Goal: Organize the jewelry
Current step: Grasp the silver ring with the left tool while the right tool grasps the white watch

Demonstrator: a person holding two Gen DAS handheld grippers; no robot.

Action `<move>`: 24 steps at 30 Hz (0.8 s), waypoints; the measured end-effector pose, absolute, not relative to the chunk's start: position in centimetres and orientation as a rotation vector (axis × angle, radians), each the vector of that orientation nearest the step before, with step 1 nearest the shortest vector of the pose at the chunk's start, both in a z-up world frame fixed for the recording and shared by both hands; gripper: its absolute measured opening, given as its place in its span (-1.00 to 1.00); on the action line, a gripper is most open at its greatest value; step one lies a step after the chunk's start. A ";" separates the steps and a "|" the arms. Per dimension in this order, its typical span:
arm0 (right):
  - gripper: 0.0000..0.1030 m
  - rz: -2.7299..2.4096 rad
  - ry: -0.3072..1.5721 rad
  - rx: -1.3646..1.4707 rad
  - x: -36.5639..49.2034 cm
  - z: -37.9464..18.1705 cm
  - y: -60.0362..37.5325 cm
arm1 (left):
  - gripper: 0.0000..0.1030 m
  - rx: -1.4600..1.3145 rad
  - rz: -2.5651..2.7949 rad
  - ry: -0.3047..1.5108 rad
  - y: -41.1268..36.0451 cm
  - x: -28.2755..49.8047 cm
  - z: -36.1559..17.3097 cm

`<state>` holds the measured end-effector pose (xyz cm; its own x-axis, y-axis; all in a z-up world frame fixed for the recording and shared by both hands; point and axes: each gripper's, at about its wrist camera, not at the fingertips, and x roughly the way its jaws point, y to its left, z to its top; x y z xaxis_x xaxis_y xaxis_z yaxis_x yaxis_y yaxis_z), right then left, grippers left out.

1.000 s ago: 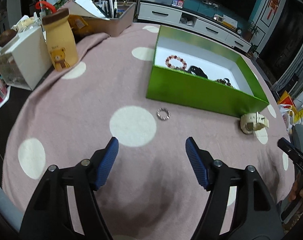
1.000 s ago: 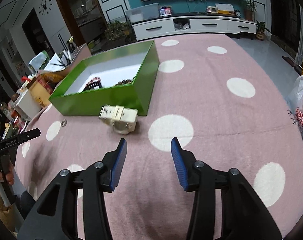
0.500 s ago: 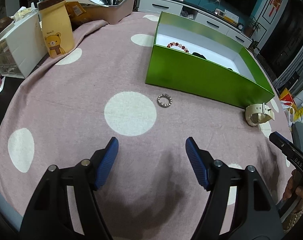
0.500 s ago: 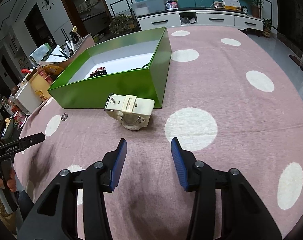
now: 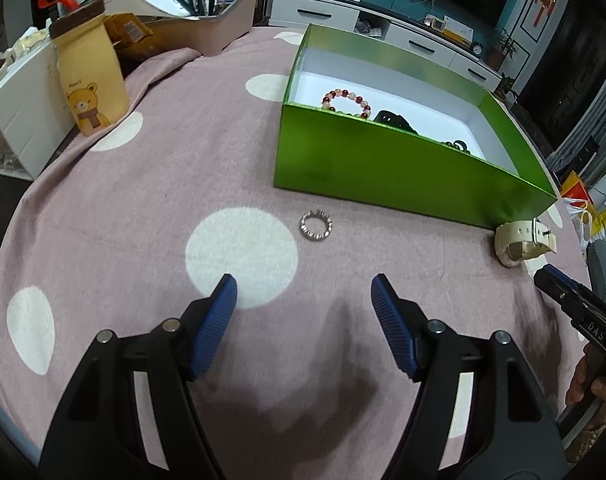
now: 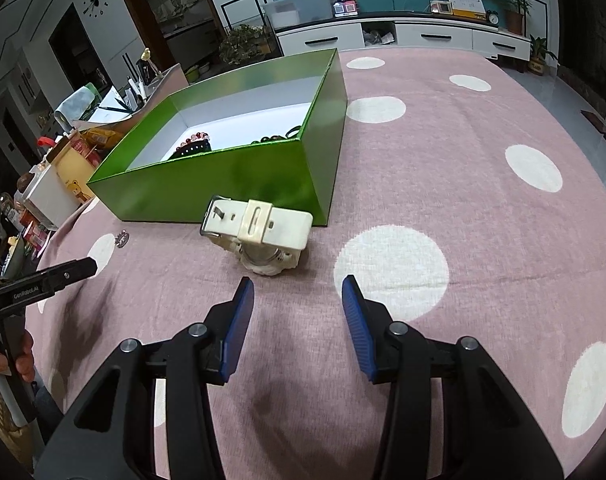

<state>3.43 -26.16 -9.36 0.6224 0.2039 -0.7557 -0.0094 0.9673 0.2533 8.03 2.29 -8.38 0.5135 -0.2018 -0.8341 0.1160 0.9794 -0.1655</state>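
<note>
Both claws have come closer to their targets: left claw [image 5: 303,290] gapes empty just short of the beaded ring [image 5: 316,226]; right claw [image 6: 297,294] gapes empty just short of the cream watch [image 6: 263,236], the green box [image 6: 223,184] beyond.

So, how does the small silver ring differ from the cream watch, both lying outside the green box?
The ring is a thin metallic band with a studded edge; the watch is a bulky cream piece with a wide strap. The ring lies flat on the cloth, while the watch stands on its side with the strap looped. The ring lies apart from the box; the watch sits at its corner. Both rest on the cloth, ungripped.
</note>
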 end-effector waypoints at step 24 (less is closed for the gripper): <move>-0.38 0.131 0.857 0.255 6.4 -9.2 -26.0 | -0.23 0.037 -0.180 0.962 -0.3 11.7 -10.3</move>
